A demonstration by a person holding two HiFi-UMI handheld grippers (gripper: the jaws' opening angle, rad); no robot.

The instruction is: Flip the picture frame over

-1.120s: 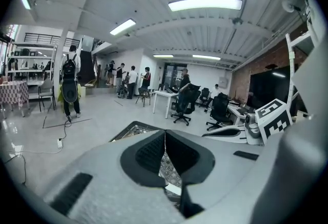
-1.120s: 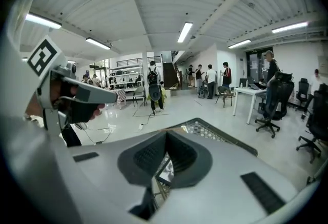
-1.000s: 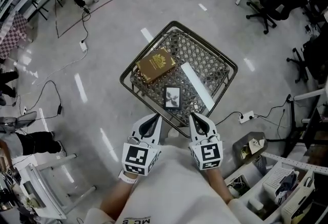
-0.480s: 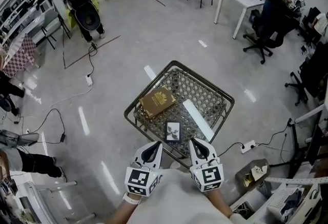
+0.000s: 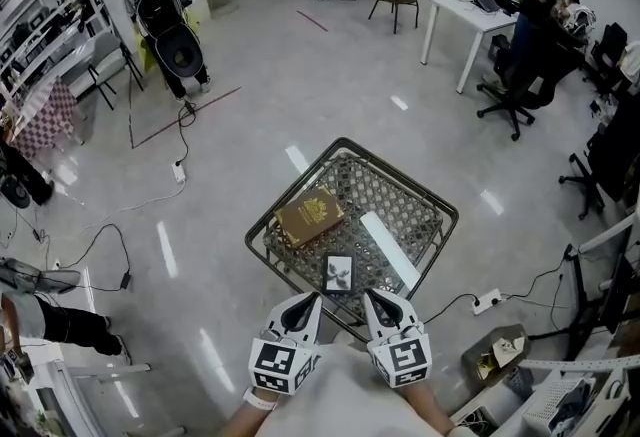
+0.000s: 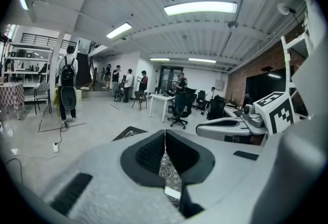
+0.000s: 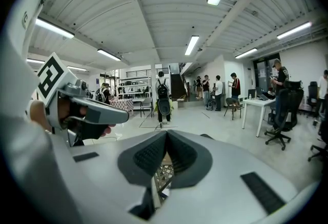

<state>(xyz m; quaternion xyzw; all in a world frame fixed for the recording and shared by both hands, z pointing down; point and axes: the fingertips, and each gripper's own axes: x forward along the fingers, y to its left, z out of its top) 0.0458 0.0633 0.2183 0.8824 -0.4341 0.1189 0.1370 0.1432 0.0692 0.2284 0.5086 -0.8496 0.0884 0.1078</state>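
Note:
The picture frame (image 5: 339, 272), small and black-edged with a leaf print facing up, lies near the front edge of the lattice-topped metal table (image 5: 420, 200). My left gripper (image 5: 310, 298) and right gripper (image 5: 373, 296) hover side by side just short of that edge, one on each side of the frame and not touching it. Both are shut with nothing between the pads. In the left gripper view the left gripper (image 6: 164, 138) has its pads meeting over the lattice. The right gripper (image 7: 166, 139) shows the same in its own view.
A brown book (image 5: 309, 216) and a white strip (image 5: 388, 250) also lie on the table. Cables and a power strip (image 5: 487, 302) trail over the floor. A white desk (image 5: 470, 20), office chairs (image 5: 515, 85), a stroller (image 5: 175, 45) and standing people are further off.
The head view has tipped up, so the table looks smaller and lower in the picture. Both grippers stay shut by its near edge, slightly higher. The frame has not moved.

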